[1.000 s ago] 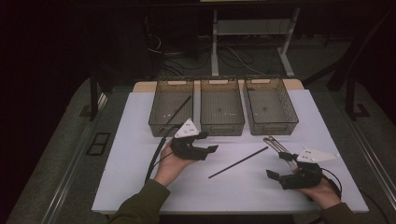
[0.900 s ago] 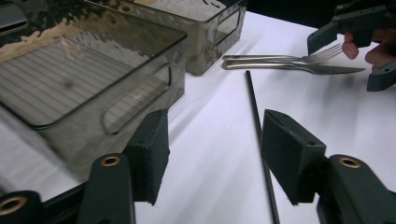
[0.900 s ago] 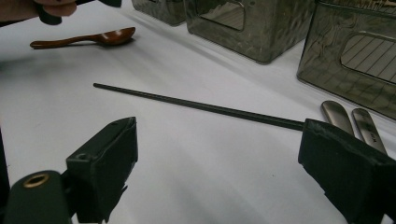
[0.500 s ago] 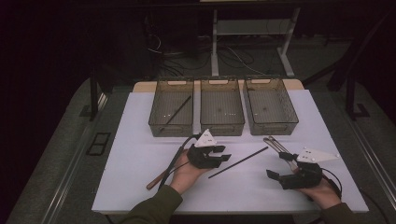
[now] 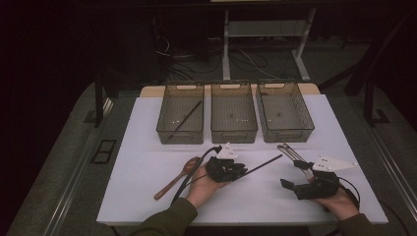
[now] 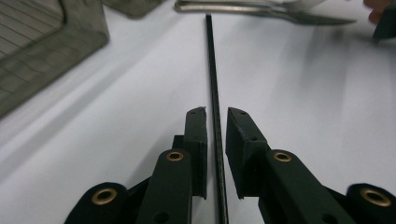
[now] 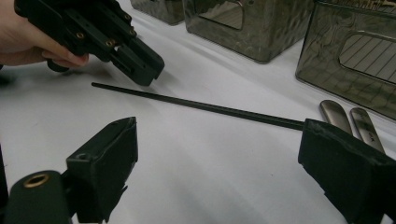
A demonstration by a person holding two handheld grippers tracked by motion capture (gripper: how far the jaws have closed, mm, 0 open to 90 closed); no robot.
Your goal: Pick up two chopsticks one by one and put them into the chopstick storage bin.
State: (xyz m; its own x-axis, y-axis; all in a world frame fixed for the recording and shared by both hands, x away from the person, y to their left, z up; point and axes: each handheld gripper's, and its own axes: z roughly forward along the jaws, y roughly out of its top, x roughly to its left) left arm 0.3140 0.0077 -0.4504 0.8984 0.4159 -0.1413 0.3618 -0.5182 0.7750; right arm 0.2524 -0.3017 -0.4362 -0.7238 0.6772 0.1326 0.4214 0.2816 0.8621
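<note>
A thin black stick (image 5: 260,164) lies slanted on the white table top (image 5: 147,147), and it also runs up the left gripper view (image 6: 211,70) and across the right gripper view (image 7: 201,106). My left gripper (image 5: 242,170) (image 6: 216,114) sits at the stick's near end. Its jaws stand a little apart on either side of the stick, so it is open and not clamped. My right gripper (image 5: 290,187) (image 7: 217,135) rests near the right front of the table, wide open and holding nothing. The left gripper (image 7: 140,63) also appears there, held in a hand.
Three smoky clear bins (image 5: 234,118) stand in a row at the back; the left bin (image 5: 167,125) holds another black stick (image 5: 186,119). A wooden spoon (image 5: 174,179) lies left of my left hand. Metal utensils (image 5: 291,153) (image 6: 261,7) (image 7: 350,121) lie beyond the right gripper.
My left gripper has moved right and forward to the near end of the black stick and now straddles it. The right gripper has stayed put.
</note>
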